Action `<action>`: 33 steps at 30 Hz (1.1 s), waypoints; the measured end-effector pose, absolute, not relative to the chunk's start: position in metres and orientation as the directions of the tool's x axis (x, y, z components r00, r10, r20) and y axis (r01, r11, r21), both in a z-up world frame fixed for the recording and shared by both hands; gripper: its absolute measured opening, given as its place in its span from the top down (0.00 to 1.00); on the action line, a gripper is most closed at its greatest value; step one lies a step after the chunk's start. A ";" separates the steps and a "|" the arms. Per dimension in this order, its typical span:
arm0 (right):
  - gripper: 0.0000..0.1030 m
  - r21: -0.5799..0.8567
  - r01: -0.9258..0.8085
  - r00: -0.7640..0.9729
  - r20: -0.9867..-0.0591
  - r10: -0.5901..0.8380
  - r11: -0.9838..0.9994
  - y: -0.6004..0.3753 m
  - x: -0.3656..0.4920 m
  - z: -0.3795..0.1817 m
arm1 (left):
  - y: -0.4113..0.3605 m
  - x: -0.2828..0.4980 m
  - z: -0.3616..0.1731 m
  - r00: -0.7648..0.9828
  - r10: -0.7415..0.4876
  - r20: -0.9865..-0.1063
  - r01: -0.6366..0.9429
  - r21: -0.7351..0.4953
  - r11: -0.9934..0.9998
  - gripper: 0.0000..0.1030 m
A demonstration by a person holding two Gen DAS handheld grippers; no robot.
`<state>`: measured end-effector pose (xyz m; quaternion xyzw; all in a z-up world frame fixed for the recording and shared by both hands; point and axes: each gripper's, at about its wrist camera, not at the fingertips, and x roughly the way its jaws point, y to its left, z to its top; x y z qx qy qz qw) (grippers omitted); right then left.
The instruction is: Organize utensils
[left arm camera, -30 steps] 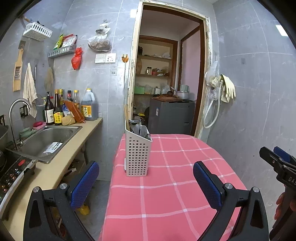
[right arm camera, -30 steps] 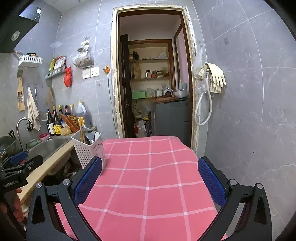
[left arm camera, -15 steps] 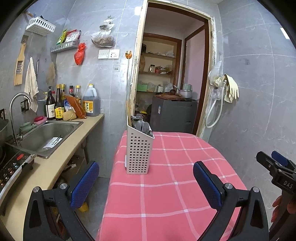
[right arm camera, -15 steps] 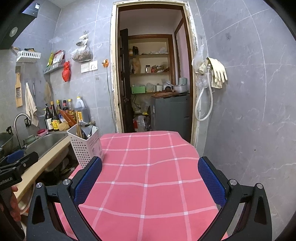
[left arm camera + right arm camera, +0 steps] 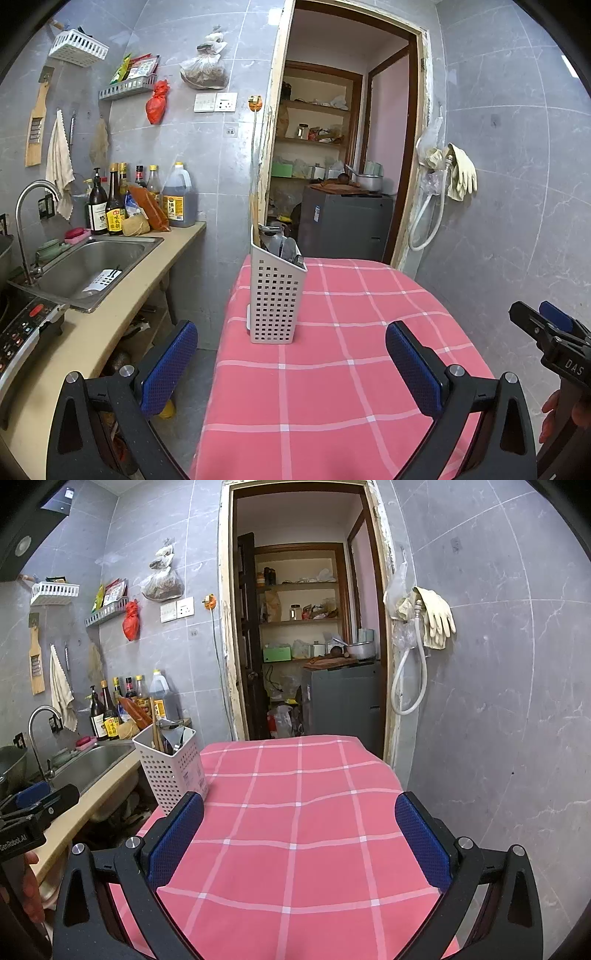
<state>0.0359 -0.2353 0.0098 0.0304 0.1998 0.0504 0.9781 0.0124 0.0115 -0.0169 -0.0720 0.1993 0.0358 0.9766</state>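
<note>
From the left wrist, the left gripper (image 5: 291, 363) is spread wide and empty above a tabletop (image 5: 332, 387) covered in pink checked cloth. A white perforated basket (image 5: 276, 299) stands upright near the tabletop's left edge, with utensils (image 5: 282, 245) poking out of its top. The sink (image 5: 86, 267) lies well to the left.

From the right wrist, the right gripper (image 5: 299, 843) is likewise spread and empty over the cloth. The basket (image 5: 170, 766) stands at the tabletop's far left corner, holding chopsticks (image 5: 156, 723) and metal utensils (image 5: 173, 734).
</note>
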 end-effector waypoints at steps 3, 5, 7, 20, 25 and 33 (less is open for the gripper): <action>0.01 0.079 -0.089 0.914 -0.390 0.113 0.993 -0.234 0.037 0.009 | 0.012 0.013 -0.017 0.918 0.040 -0.395 -0.098 -0.127 0.987 0.01; 0.01 0.079 -0.089 0.913 -0.391 0.113 0.993 -0.233 0.037 0.008 | 0.012 0.013 -0.017 0.918 0.041 -0.394 -0.098 -0.127 0.987 0.00; 0.01 0.080 -0.088 0.913 -0.391 0.113 0.993 -0.232 0.037 0.008 | 0.012 0.013 -0.017 0.918 0.041 -0.395 -0.098 -0.126 0.987 0.00; 0.01 0.080 -0.089 0.914 -0.391 0.114 0.993 -0.234 0.038 0.008 | 0.012 0.013 -0.017 0.919 0.038 -0.394 -0.094 -0.126 0.988 0.00; 0.01 0.081 -0.089 0.914 -0.390 0.114 0.993 -0.234 0.037 0.008 | 0.012 0.013 -0.017 0.919 0.037 -0.393 -0.093 -0.125 0.988 0.00; 0.01 0.082 -0.088 0.914 -0.390 0.113 0.993 -0.233 0.036 0.009 | 0.012 0.012 -0.017 0.918 0.038 -0.394 -0.094 -0.126 0.988 0.00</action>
